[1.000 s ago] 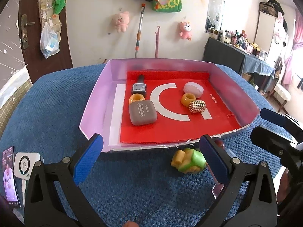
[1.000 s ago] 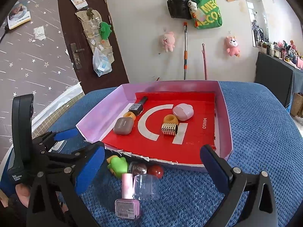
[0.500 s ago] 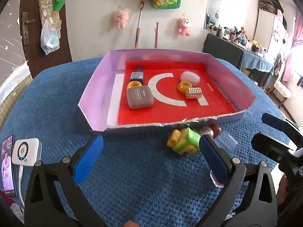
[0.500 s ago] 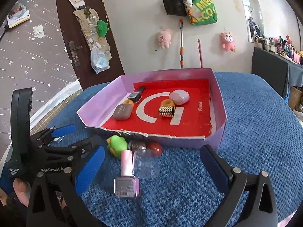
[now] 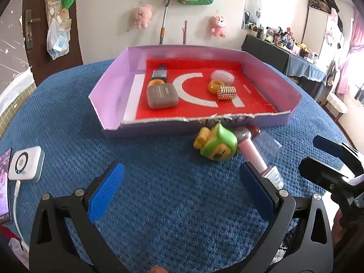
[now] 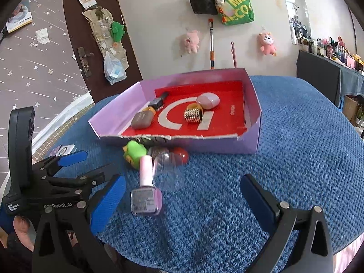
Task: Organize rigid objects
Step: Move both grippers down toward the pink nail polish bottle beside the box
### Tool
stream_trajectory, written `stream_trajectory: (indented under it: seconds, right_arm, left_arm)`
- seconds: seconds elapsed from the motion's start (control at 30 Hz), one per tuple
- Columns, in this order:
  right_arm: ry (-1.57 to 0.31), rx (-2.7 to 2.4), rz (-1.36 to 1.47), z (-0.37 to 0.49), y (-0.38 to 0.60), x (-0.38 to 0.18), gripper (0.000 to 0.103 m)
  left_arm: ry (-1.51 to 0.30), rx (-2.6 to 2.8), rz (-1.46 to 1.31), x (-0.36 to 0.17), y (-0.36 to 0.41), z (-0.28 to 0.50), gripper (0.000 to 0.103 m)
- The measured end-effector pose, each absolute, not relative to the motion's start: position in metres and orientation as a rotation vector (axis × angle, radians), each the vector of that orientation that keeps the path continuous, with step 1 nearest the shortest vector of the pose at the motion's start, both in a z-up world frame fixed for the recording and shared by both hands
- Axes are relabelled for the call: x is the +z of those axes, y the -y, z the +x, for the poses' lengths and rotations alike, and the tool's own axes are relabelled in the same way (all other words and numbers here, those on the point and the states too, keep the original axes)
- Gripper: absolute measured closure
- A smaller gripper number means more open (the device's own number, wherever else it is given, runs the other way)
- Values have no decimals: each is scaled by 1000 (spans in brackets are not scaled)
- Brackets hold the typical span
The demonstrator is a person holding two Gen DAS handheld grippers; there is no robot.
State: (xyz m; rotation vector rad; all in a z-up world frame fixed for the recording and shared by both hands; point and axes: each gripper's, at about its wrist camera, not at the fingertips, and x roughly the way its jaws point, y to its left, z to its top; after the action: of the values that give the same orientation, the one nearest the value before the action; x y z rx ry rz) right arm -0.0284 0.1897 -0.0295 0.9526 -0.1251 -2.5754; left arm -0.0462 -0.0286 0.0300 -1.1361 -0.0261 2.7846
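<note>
Over the blue blanket [image 5: 182, 204], left gripper [image 5: 182, 191] and right gripper [image 6: 182, 195] hover level, both spread wide, empty. Purple tray [image 5: 109, 104] holds six items (two orange rings [image 5: 215, 86]); four lie just outside: green toy [image 6: 134, 152], nail polish bottle [image 6: 146, 191], two balls.

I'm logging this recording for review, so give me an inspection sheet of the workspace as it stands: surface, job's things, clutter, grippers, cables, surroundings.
Surface: blue textured cloth, covering the table.
Job's things: open purple box with red floor holds a grey case, black watch, two orange rings, gold studded roller and pink case. Outside its front wall: green toy, pink nail polish bottle lying down, glitter ball, red ball, clear cap.
Clutter: white charger and phone at the left edge.
Grippers: left gripper and right gripper both open, holding nothing.
Cables: white cord from the charger.
Surroundings: door, wall plush toys, bags, mop handle, cluttered counter.
</note>
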Motion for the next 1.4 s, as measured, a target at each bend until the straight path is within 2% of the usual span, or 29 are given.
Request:
stream_trajectory:
  seconds: [0.47, 0.83, 0.93, 1.17, 1.23, 1.3, 1.4]
  right_arm:
    - [73, -2561, 1006, -24, -182, -46, 5]
    - [8, -2526, 1004, -20, -168, -52, 5]
    - [-21, -2531, 1003, -19, -164, -54, 13]
    - [-79, -2508, 988, -13, -158, -57, 13]
    - [-88, -2488, 980, -11, -154, -59, 17]
    - [-102, -2464, 979, -11, -148, -61, 29]
    - [-137, -2444, 975, -10, -138, -65, 37]
  left_arm:
    - [32, 2760, -1190, 13, 31, -38, 0]
    - [37, 2742, -1210, 10, 28, -45, 0]
    - [22, 2747, -1208, 12, 24, -54, 0]
    - [37, 2728, -1221, 13, 19, -72, 0]
    - [19, 2729, -1217, 13, 16, -75, 0]
    - [0, 2743, -1214, 13, 13, -78, 0]
    - [4, 2737, -1217, 13, 11, -83, 0]
